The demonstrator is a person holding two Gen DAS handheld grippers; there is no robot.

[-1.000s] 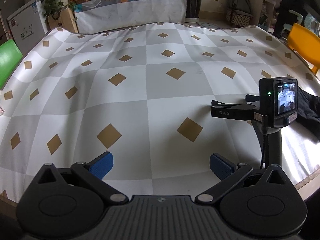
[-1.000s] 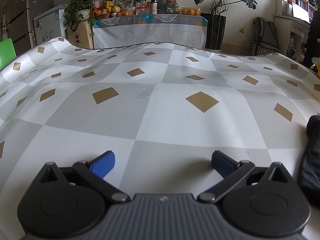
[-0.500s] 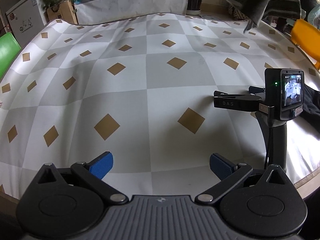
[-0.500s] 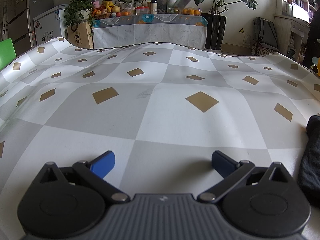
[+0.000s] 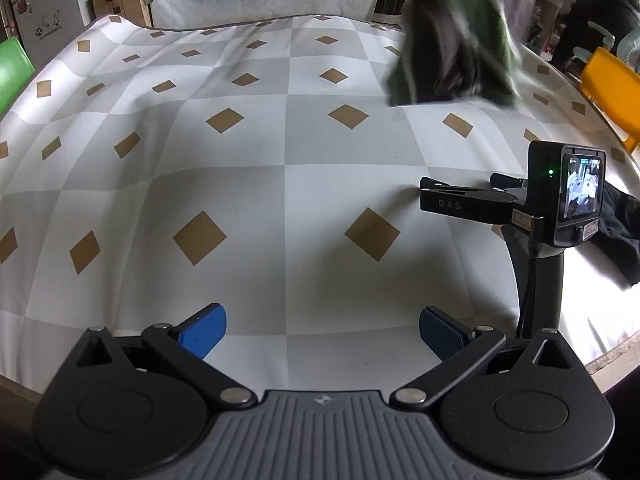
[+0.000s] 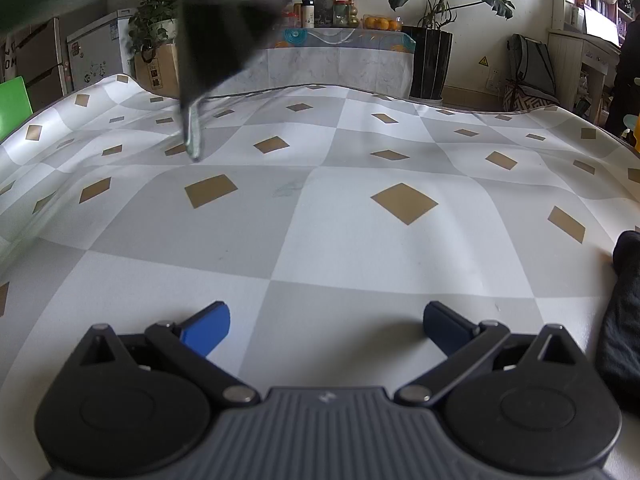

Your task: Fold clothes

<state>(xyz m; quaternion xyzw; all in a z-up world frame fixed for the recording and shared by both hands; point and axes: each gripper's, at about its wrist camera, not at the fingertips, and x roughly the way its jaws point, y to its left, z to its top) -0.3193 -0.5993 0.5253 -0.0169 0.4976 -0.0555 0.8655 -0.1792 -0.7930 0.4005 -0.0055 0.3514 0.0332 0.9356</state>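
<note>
A dark green-and-black garment (image 5: pixel 452 36) drops into the scene above the far right of the table (image 5: pixel 280 200), blurred with motion, where a second ago only bare checked cloth lay and half a second ago just its hem showed at the top edge; in the right wrist view the same garment (image 6: pixel 208 40) hangs at upper left, its lowest tip almost at the cloth; neither tool holds it, and who or what carries it is out of frame; judged from this, the piece to be folded is only now arriving, and no fold can start until it lies flat on the table; the left gripper (image 5: pixel 322 330) waits low at the near edge, its blue fingers (image 5: pixel 202 332) wide apart and empty; the right gripper (image 6: pixel 326 326) sits just to its right, fingers likewise spread and clasping nothing, unmoved across the last second; a second dark cloth (image 6: pixel 624 320) lies bunched at the near right edge, close beside the right gripper, and may get in the way once the garment is spread; around the table stand a green chair (image 5: pixel 12 68) at left, a yellow chair (image 5: pixel 612 88) at far right, potted plants (image 6: pixel 436 28) and a fruit-laden sideboard (image 6: pixel 340 60) beyond, and a person (image 5: pixel 592 8) in dark clothing at the far right
</note>
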